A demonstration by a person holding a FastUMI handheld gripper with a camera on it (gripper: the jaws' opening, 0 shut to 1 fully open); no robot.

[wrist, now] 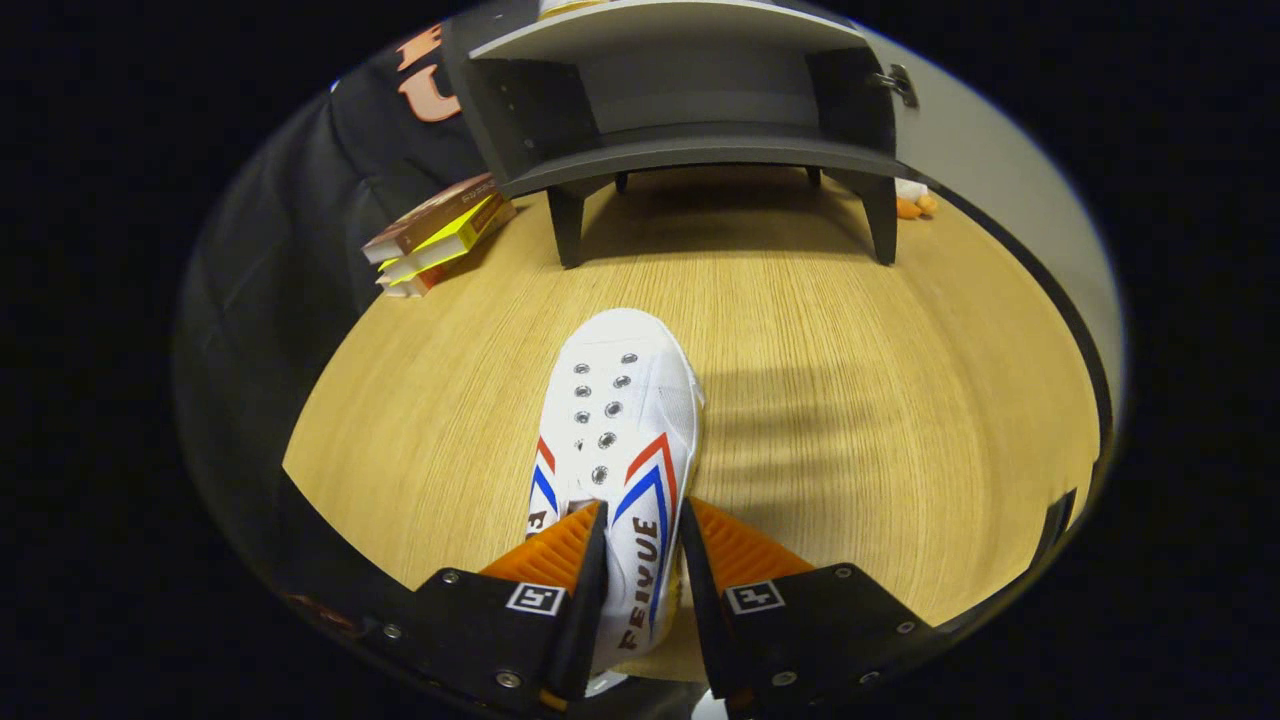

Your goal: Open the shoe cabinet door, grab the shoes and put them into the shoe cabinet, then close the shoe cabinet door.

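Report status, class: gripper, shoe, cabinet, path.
Gripper shut on the white shoe, toe pointing ahead. Shoe cabinet beyond, door open, lower shelf bare. Books left of cabinet, off the path.

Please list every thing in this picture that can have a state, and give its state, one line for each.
shoe cabinet: door open, the compartment facing the gripper holds no shoe.
shoe: not yet in the cabinet, toe pointing toward it, one side wall between the gripper fingers.
gripper: shut on the shoe's side wall.
books: closed, stacked on the floor left of the cabinet.
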